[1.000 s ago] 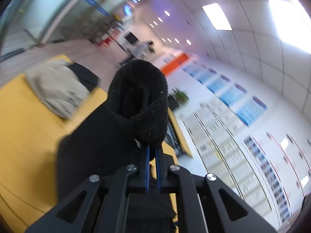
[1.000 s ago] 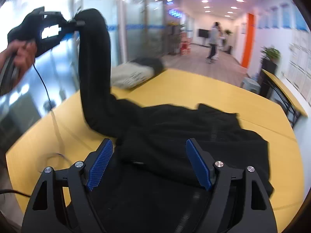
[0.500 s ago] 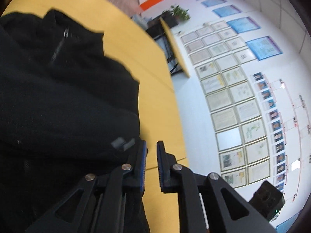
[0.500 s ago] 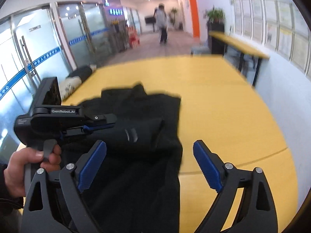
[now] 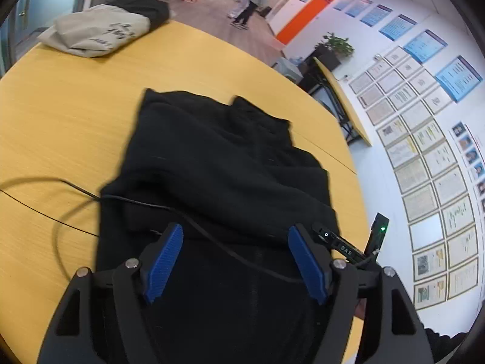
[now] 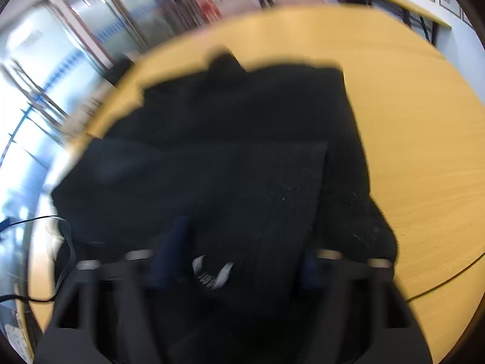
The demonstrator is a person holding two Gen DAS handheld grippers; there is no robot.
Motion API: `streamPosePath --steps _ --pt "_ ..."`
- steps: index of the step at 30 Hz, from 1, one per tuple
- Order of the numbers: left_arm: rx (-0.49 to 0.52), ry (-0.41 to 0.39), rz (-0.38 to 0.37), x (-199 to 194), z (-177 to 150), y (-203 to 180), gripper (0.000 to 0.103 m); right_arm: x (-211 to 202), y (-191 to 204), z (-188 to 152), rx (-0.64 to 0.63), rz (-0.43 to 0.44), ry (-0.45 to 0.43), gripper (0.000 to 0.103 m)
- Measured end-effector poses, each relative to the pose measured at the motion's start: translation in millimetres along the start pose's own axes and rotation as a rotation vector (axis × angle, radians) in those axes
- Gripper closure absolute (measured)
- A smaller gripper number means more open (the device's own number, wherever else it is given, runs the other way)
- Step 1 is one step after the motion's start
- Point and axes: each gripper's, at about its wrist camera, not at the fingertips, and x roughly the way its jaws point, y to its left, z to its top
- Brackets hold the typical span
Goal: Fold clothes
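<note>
Now the left gripper [image 5: 235, 261], jaws just opening with nothing pinched between them, is hovering over the black jacket [image 5: 218, 166] on the yellow table [image 5: 60, 121]; the right gripper [image 6: 233, 257], jaws just closing, is blurring, its grip unreadable.

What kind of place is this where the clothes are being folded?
Probably an office lobby or hallway, not a home: framed certificates cover the wall, glass doors line one side, and the black jacket lies on a big yellow table.
</note>
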Motion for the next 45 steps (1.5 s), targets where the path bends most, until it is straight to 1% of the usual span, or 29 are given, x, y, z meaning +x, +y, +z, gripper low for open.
streamPosePath --steps 1,3,6,10,11,12,13,14,16,18,20,22,24,26,27,28,29,30,31,32,35,36,38,39,40,42,43,44,45 --pt "0.001 0.005 0.0 4.2 6.3 14.7 0.027 2.5 -2.9 1.4 0.018 -0.004 0.008 0.087" --pt "0.012 0.022 -0.02 17.1 21.5 38.6 0.027 -16.0 -0.9 5.6 0.009 -0.014 -0.047 0.096" --pt "0.07 0.071 -0.08 50.7 43.3 47.5 0.027 -55.1 1.9 12.1 -0.036 -0.056 -0.165 0.097" --pt "0.166 0.151 -0.108 80.7 47.4 49.5 0.027 -48.7 -25.2 16.8 -0.018 -0.131 -0.111 0.094" --pt "0.177 0.177 -0.106 87.6 45.5 51.6 0.027 -35.4 -29.7 13.2 -0.038 -0.149 -0.053 0.092" --pt "0.187 0.203 -0.105 94.5 43.7 53.7 0.027 -27.1 -30.2 9.4 -0.074 -0.162 -0.021 0.09" --pt "0.203 0.227 -0.094 100.0 40.5 55.6 0.027 -23.9 -27.3 6.0 -0.119 -0.173 -0.014 0.087" --pt "0.22 0.25 -0.079 104.9 36.8 57.4 0.027 -25.8 -21.7 3.3 -0.157 -0.179 -0.029 0.084" --pt "0.262 0.286 -0.059 110.7 28.5 62.6 0.027 -34.1 -17.9 2.4 -0.153 -0.132 -0.071 0.077" --pt "0.297 0.305 -0.024 109.1 19.0 68.7 0.028 -37.5 -13.5 3.4 -0.15 -0.1 -0.105 0.076" --pt "0.284 0.295 -0.006 100.2 13.4 79.3 0.032 -34.4 -1.6 5.3 -0.158 -0.061 -0.113 0.08" --pt "0.235 0.286 0.012 92.3 16.1 91.1 0.033 -22.1 7.7 4.2 -0.194 -0.056 -0.076 0.08" --pt "0.194 0.281 0.025 83.9 19.8 98.9 0.038 -15.6 4.3 2.3 -0.19 -0.081 -0.046 0.081" --pt "0.187 0.277 0.027 73.9 22.4 97.1 0.038 -14.6 -7.6 -0.5 -0.156 -0.118 -0.027 0.082" --pt "0.202 0.267 0.02 68.5 23.6 92.0 0.038 -21.3 -15.5 -2.8 -0.125 -0.124 -0.038 0.078" --pt "0.229 0.249 -0.002 61.7 26.4 81.4 0.038 -28.6 -19.2 -4.7 -0.117 -0.134 -0.045 0.06" --pt "0.26 0.229 -0.03 54.2 29.9 68.7 0.037 -38.2 -18.8 -6.8 -0.129 -0.149 -0.055 0.049" --pt "0.281 0.208 -0.064 50.3 34.2 57.8 0.035 -48.3 -18.5 -9.6 -0.142 -0.164 -0.066 0.033" --pt "0.297 0.187 -0.101 47.8 38.8 47.6 0.033 -60.0 -17.6 -14.0 -0.159 -0.175 -0.087 0.026" --pt "0.313 0.166 -0.138 45.3 43.5 37.5 0.03 -72.6 -15.3 -17.6 -0.178 -0.176 -0.114 0.026" --pt "0.314 0.123 -0.136 65.7 60.4 21.3 0.024 -103.0 -3.7 -22.5 -0.197 -0.159 -0.192 0.021" --pt "0.295 0.138 -0.109 79.9 65.0 24.5 0.024 -111.2 -0.2 -23.8 -0.194 -0.156 -0.217 0.018" --pt "0.248 0.195 -0.034 111.6 69.4 40.1 0.025 -117.1 8.4 -22.7 -0.192 -0.154 -0.243 0.018" --pt "0.236 0.226 0.0 124.6 67.7 50.8 0.03 -117.5 8.7 -22.0 -0.194 -0.146 -0.243 0.018" --pt "0.242 0.239 0.019 133.2 63.6 61.7 0.039 -114.3 10.3 -20.3 -0.2 -0.135 -0.238 0.018" --pt "0.251 0.21 0.011 128.9 59.1 68.0 0.047 -96.4 18.9 -11.0 -0.232 -0.121 -0.219 0.018" --pt "0.22 0.202 0.014 122.7 58.7 77.5 0.063 -86.1 24.5 -5.3 -0.25 -0.11 -0.212 0.018" --pt "0.181 0.2 0.019 117.7 59.1 89.7 0.084 -79.2 28.9 -0.4 -0.264 -0.089 -0.21 0.018" --pt "0.144 0.201 0.023 113.7 59.7 102.4 0.093 -73.0 30.0 3.1 -0.274 -0.076 -0.204 0.018"
